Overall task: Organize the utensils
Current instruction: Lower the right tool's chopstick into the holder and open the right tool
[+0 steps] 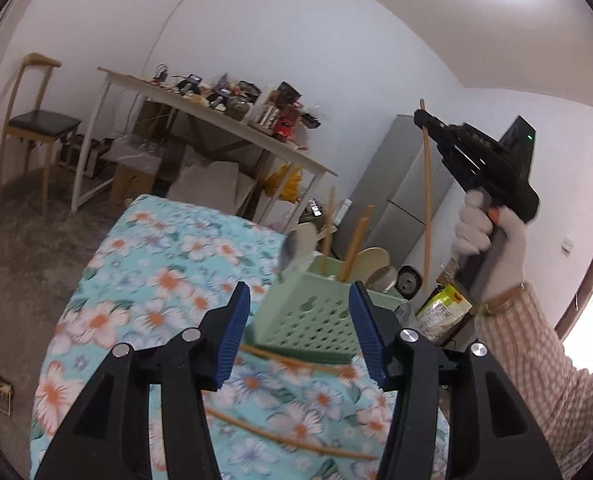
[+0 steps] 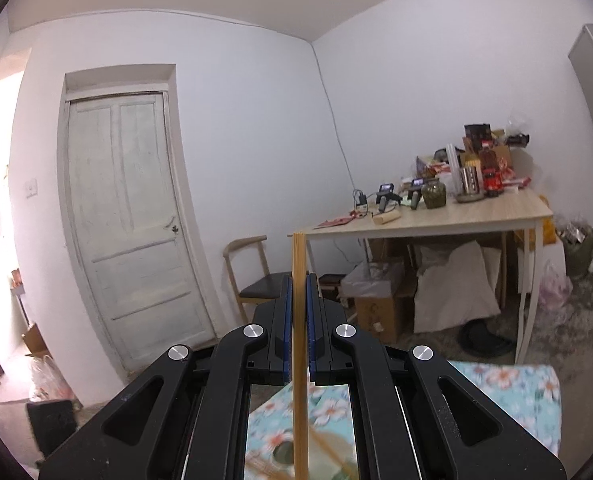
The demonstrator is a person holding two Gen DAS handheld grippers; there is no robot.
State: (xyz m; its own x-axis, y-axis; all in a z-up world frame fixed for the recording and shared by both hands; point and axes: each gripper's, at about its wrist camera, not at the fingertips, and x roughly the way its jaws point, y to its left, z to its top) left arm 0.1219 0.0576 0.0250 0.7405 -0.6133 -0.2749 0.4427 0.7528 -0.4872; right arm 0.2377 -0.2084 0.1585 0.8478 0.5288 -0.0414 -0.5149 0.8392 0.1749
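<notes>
I am holding one chopstick (image 2: 299, 320) tight in my right gripper (image 2: 298, 320), high up and standing almost straight. My left gripper (image 1: 300, 336) is wide open with nothing in it, its fingers on each side of the green holder (image 1: 312, 316) on the flowery tablecloth (image 1: 168, 264). Two loose chopsticks (image 1: 280, 436) are lying on the cloth near me. To do this well, I think I should line the stick's bottom tip over the holder's open top, come down slowly, and let go only once it is inside.

Home room: fridge (image 1: 400, 184), door (image 2: 128, 216), cluttered table (image 2: 456, 216).
</notes>
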